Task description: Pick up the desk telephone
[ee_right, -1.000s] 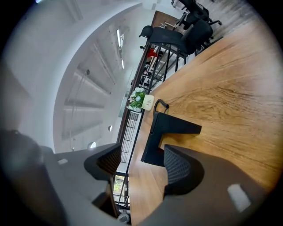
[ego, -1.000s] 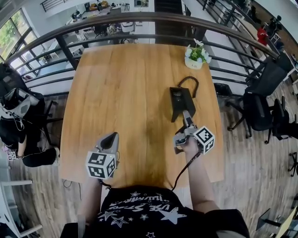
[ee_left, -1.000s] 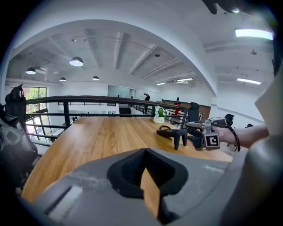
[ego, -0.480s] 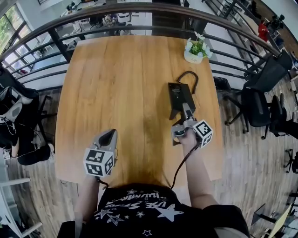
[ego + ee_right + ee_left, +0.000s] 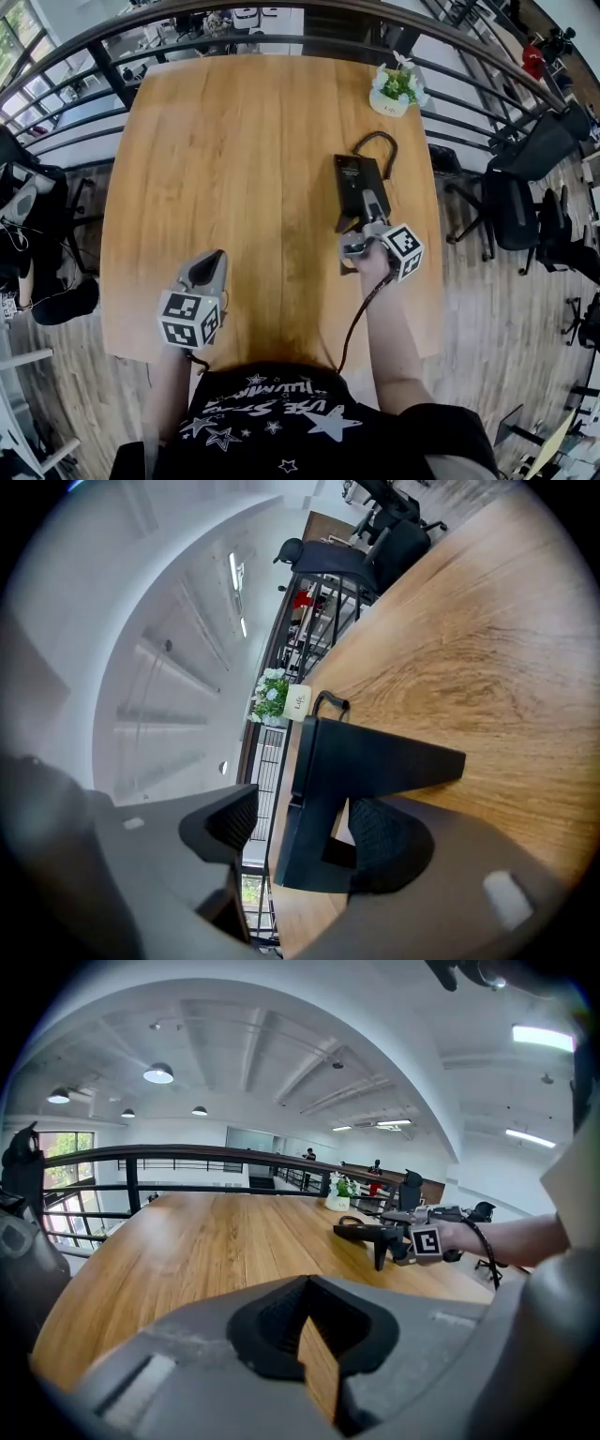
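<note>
The telephone [image 5: 356, 181] sits on the right half of the wooden bench [image 5: 234, 159], at about 3 o'clock from the bench's middle in the head view. It is a flat black slab. Its long axis runs nearly from 12 to 6 o'clock, leaning a little toward 11. The far end points to 12 o'clock, where a dark cord [image 5: 377, 141] curls in a loop on the wood. The near end points to 6 o'clock, at the person. In the left gripper view the telephone [image 5: 361, 1231] lies level, and a black foot under its near end reaches down to the bench.

The right gripper [image 5: 366, 223] comes at the telephone from 6 o'clock, turned on its side. Its tongs stand wide, with the telephone's near end [image 5: 319, 789] between them. One pad [image 5: 384, 841] is close against the black body. The other pad [image 5: 230, 822] stands clear of it, with a strip of background showing between.

The left gripper [image 5: 211, 264] hangs over the bench at 7 o'clock, well apart from the telephone. Its tongs [image 5: 305, 1297] are drawn together at the tips with nothing held, and only a thin sliver of wood shows between the pads.

At the bench's 1 o'clock corner stands a small white pot [image 5: 389, 103]. It holds a green plant [image 5: 397, 82] with white flowers. It is beyond the cord loop and not touching it.
</note>
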Demonstrator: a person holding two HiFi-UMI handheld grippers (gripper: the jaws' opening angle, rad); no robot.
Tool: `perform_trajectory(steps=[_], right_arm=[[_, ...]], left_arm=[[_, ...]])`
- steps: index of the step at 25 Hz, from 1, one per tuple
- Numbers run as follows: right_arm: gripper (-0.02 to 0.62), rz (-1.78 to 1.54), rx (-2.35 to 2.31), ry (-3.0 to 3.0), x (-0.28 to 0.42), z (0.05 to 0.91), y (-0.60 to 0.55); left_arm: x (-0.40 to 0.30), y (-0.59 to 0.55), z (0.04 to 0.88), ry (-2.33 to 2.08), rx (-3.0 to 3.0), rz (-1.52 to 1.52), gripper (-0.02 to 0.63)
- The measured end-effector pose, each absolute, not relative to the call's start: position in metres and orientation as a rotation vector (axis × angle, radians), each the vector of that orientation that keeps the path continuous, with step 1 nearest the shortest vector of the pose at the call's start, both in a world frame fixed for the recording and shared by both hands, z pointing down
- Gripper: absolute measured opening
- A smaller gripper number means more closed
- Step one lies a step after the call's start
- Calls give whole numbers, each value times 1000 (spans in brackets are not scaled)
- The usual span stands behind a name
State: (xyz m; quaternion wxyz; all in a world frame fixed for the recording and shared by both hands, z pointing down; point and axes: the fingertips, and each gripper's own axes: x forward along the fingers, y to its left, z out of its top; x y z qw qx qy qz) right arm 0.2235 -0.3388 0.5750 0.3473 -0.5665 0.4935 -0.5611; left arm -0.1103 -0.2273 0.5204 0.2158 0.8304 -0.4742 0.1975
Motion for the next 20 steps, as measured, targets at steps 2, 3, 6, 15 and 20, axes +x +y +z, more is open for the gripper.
perform_trajectory(steps=[2,3,6,15,20], right_arm=[[293,-1461,-1477,1271,224,578,-342],[291,-1466,-1481,1268,224,580,-343],[291,-1476,-1498,1254,225,583,-346],[252,-1507,-1570,1225,225,592,-345],[194,-1519,-1597,1213,227,596,-343]], left_arm=[[-109,-227,523,-1312,2296,550,2],[-109,-227,525,-1311,2294,551,2],[-109,-227,528,-1305,2289,555,2],[-111,-224,531,-1304,2279,558,2],[-112,-222,533,-1306,2274,558,2]])
